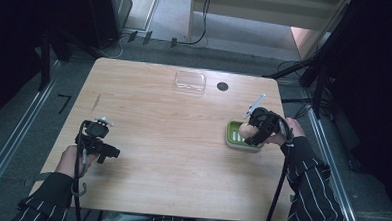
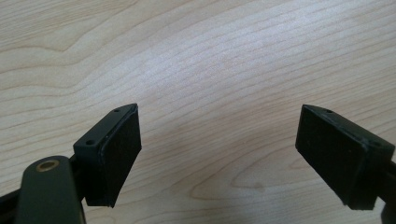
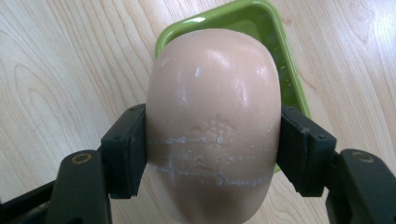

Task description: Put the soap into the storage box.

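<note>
Pale soap bar (image 3: 215,116) clamped between right tongs (image 3: 212,154) over green dish (image 3: 285,70) at worktop (image 1: 172,139) right (left tongs (image 2: 219,154) gaping, well apart, near left).

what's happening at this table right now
A person works at a wooden table with a gripper in each hand. The right gripper is clamped on a pale, rounded bar of soap, holding it over a green soap dish near the table's right edge. The left gripper hangs open over bare wood on the left. A clear plastic lid lies at the far side.
</note>
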`<action>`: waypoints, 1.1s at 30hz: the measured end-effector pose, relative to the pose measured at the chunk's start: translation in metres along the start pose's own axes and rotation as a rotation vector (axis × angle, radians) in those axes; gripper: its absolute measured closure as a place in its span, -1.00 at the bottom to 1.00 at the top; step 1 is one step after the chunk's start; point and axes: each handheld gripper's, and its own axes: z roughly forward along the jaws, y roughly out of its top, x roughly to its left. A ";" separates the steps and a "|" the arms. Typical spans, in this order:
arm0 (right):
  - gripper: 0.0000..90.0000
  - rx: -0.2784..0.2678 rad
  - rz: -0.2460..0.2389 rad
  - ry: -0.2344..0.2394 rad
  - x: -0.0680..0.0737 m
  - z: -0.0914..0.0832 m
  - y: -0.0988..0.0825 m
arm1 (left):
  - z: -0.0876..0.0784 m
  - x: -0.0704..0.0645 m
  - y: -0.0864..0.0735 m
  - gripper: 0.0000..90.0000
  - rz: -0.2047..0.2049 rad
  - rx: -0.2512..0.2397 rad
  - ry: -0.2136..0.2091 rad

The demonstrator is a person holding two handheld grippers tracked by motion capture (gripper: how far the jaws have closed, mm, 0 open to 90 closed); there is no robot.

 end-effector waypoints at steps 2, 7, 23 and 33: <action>-0.25 -0.004 -0.005 -0.001 -0.001 0.000 0.001 | 0.000 0.000 0.000 -0.67 -0.001 -0.001 -0.001; -0.25 0.002 0.000 -0.003 -0.004 0.002 0.002 | 0.000 0.000 0.000 -0.67 0.001 -0.002 0.001; -0.25 0.005 -0.025 0.000 -0.015 0.013 0.005 | 0.000 0.000 0.000 -0.67 0.001 -0.002 0.001; -0.25 0.007 -0.030 0.004 -0.020 0.023 0.007 | 0.000 0.000 0.000 -0.67 0.002 -0.001 0.001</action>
